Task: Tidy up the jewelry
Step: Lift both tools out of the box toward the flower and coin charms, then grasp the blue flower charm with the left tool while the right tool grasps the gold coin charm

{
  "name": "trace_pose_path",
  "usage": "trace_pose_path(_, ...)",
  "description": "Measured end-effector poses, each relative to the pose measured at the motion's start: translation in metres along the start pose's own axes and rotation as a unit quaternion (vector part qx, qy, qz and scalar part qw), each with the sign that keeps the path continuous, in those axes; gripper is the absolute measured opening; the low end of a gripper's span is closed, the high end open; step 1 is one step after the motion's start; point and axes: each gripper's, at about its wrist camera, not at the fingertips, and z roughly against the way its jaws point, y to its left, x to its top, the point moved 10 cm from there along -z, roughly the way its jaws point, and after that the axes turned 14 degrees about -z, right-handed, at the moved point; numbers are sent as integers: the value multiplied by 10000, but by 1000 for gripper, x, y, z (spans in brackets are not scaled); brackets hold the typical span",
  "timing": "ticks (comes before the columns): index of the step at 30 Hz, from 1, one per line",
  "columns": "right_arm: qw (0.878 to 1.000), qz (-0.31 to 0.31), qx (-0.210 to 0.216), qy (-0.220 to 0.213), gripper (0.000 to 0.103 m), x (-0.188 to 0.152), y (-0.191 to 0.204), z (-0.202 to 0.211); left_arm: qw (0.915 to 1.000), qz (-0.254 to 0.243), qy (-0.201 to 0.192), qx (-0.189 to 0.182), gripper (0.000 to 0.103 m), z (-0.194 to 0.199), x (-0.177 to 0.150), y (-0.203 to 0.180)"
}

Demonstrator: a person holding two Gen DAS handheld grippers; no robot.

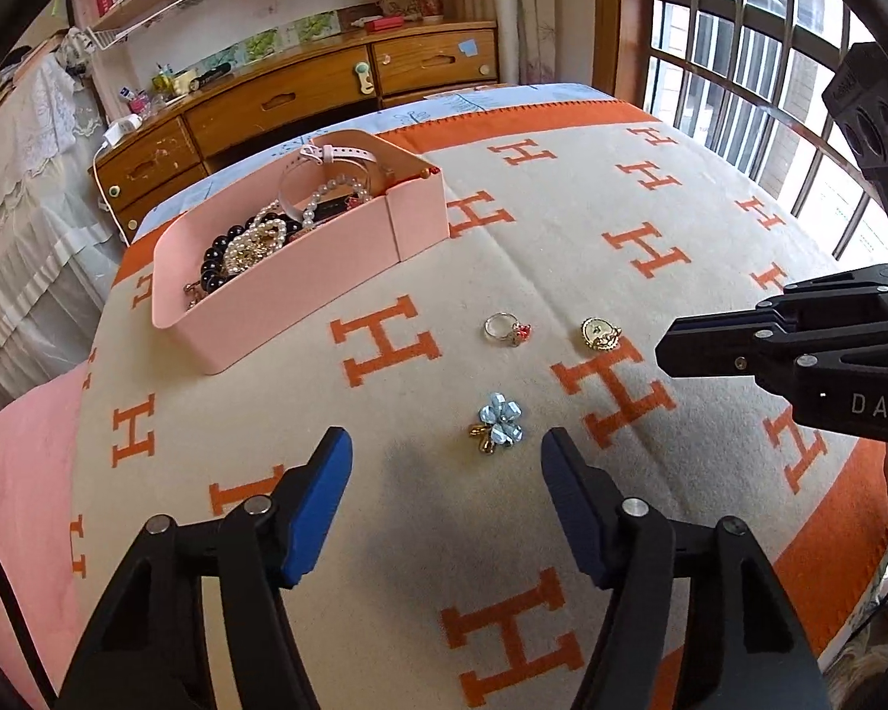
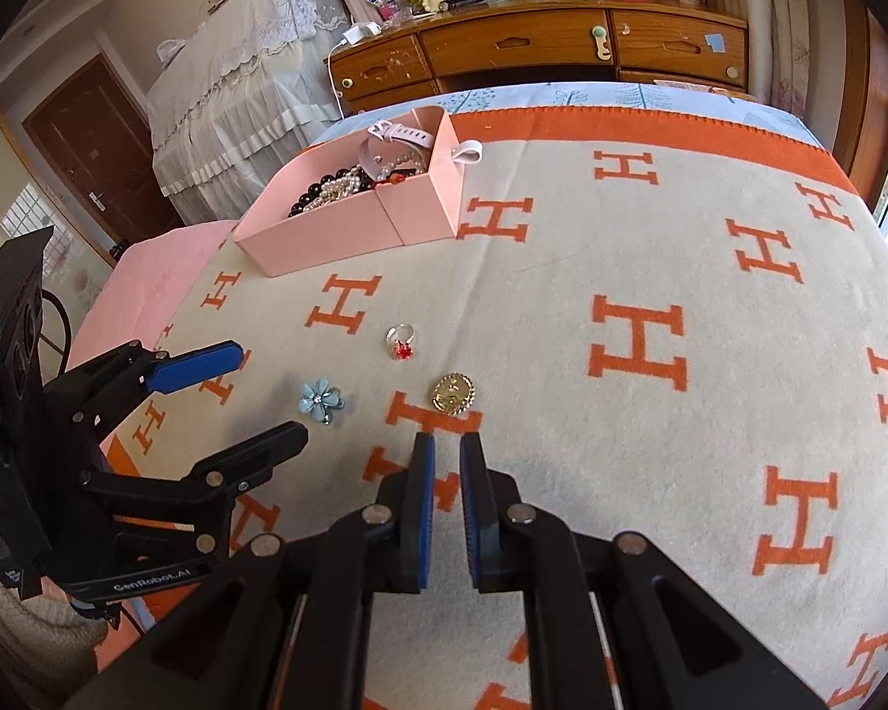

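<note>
Blue flower brooch (image 1: 499, 428) flat on soft H-patterned blanket (image 1: 710, 225), just ahead of left gripper (image 1: 447, 444), jaws partly apart, nothing between. Ring (image 1: 508, 328) and gold pendant (image 1: 600, 333) beyond; pink box (image 1: 302, 290) farther left. Right gripper (image 2: 442, 444) nearly closed, empty, near pendant. Risk: pads pinching blanket pile, or tips nudging brooch away.

Patterned blanket (image 1: 562, 272), wooden dresser (image 2: 533, 47)
</note>
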Motion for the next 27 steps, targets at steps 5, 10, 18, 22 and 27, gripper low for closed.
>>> trace_pose_path(5,9999,18,39,154,9,-3,1,-11,9992,-274,78,-268,44,-15,-2,-3)
trace_pose_path(10,9998,52,62,188,9,-3,3,-16,9973,-647,-85,-338,31,-18,4,-4)
trace_pose_path(18,9998,194,45,99,9,1,7,-18,9968,-597,-196,-496,31,-29,16,4)
trace_pose_path(22,9997,252,20,49,9,2,9,-19,9973,-529,-253,-452,27,-30,17,4)
trace_pose_path(27,9992,391,-94,-15,9,3,12,-21,9985,-365,-268,-311,18,-25,13,3)
